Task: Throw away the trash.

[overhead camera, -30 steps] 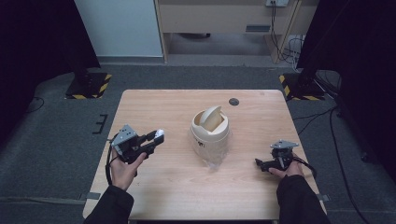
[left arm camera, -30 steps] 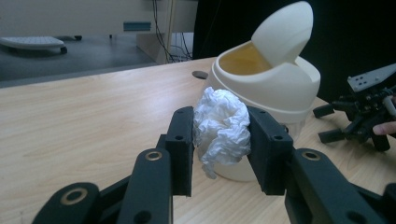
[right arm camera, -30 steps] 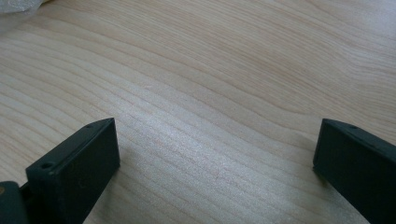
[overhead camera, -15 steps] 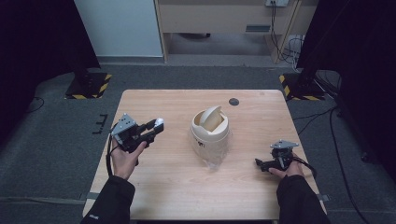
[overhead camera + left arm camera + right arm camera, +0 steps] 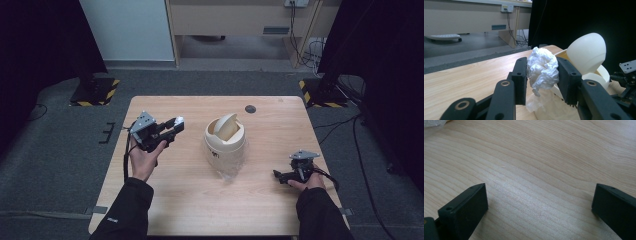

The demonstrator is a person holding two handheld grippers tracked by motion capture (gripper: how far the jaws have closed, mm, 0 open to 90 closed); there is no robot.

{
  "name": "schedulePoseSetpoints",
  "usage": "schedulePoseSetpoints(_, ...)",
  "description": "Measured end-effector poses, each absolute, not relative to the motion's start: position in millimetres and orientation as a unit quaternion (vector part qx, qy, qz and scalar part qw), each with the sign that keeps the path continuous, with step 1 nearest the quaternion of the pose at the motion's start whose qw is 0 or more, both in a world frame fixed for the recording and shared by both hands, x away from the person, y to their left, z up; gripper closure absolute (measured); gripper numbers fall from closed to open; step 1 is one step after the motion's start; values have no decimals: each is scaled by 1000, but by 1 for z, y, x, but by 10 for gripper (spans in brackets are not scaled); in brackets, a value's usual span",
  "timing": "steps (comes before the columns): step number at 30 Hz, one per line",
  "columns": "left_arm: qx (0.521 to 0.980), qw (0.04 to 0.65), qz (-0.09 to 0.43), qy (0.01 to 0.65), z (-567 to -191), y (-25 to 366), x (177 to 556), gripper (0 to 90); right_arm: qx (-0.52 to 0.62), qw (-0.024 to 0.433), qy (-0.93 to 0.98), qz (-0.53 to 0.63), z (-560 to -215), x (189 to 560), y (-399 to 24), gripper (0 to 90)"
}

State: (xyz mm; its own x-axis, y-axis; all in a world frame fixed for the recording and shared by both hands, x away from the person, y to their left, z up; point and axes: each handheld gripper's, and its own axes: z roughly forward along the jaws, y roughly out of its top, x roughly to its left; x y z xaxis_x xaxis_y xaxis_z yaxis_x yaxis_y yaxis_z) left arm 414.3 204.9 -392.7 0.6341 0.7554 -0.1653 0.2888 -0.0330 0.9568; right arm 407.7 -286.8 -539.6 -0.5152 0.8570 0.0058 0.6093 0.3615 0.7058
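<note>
The left gripper [image 5: 541, 75] has its jaws pinched in on a crumpled white tissue wad [image 5: 542, 67], pads pressing both flanks, so the paper bulges up and out past the tips. It is lifted clear of the table [image 5: 165, 200] and aimed at the cream swing-lid bin [image 5: 225, 140], which sits just ahead of the jaws and a little to their right in the left gripper view. I'd judge the grip sits low on the wad so the loose top can lead into the opening. The bin's domed flap [image 5: 586, 53] is tipped back, leaving a gap beneath it (handy for a drop-in). The wad's long axis runs roughly upright between the pads, top tilted toward the bin. Clear plastic [image 5: 227, 172] lies at the bin's foot, below the jaws. The right gripper [image 5: 292, 175] rests low on the table well off to the side, its jaws spread wide with only bare wood between them; seemingly parked.
</note>
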Motion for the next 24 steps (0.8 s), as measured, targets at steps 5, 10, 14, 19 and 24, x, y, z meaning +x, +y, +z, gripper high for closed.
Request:
schedulePoseSetpoints(5,697,578,203,373,-392,195,421,620,456,185,804,334,-540,408,-287,6)
schedulePoseSetpoints(10,699,579,202,368,-391,186,426,620,457,185,804,333,-540,408,-287,6)
schedulePoseSetpoints(14,702,578,200,366,-390,180,430,619,456,186,804,334,-540,408,-287,6)
schedulePoseSetpoints(19,702,579,202,362,-385,175,434,618,456,186,804,334,-540,408,-287,6)
schedulePoseSetpoints(24,700,583,201,360,-383,169,437,617,456,185,804,334,-540,408,-287,6)
